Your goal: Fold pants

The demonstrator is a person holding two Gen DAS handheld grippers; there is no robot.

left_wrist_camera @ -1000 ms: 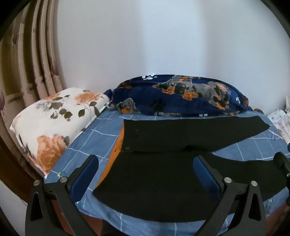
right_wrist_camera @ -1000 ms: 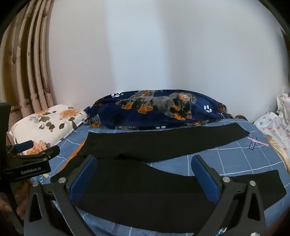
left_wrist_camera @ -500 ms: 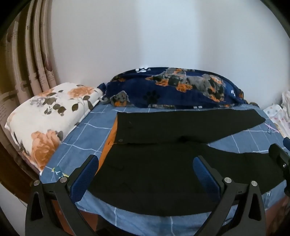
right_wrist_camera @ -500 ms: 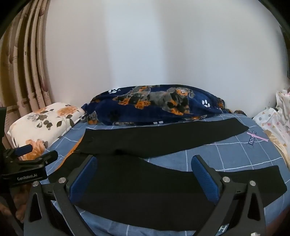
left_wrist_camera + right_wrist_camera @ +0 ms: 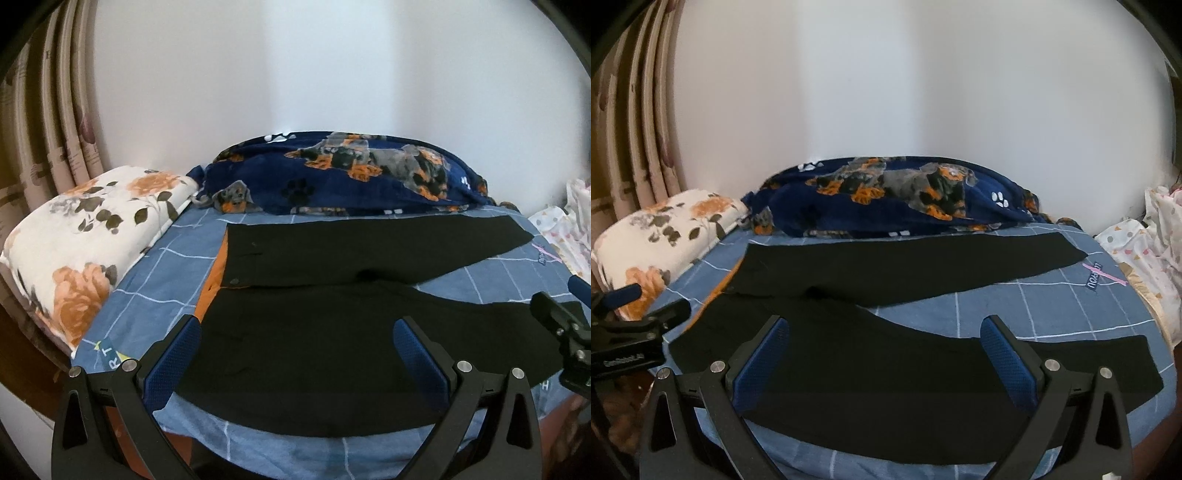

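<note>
Black pants (image 5: 314,328) (image 5: 886,354) lie flat on the blue checked bed sheet (image 5: 162,280) (image 5: 1052,306). The waist is at the left, showing orange lining (image 5: 214,280). Both legs run to the right and spread apart. My left gripper (image 5: 297,332) hangs open above the near leg by the waist, holding nothing. My right gripper (image 5: 884,332) is open too, over the middle of the near leg. Each gripper shows at the edge of the other's view, the left gripper (image 5: 631,325) at the left and the right gripper (image 5: 565,325) at the right.
A floral pillow (image 5: 85,236) lies at the left of the bed. A navy dog-print blanket (image 5: 351,173) is bunched along the white wall. Pale patterned bedding (image 5: 1145,236) sits at the right. Curtains (image 5: 48,122) hang at the far left.
Both grippers have drawn back and tilted up a little, so the bed sits lower in both views. The pants have not moved, and both grippers stay open.
</note>
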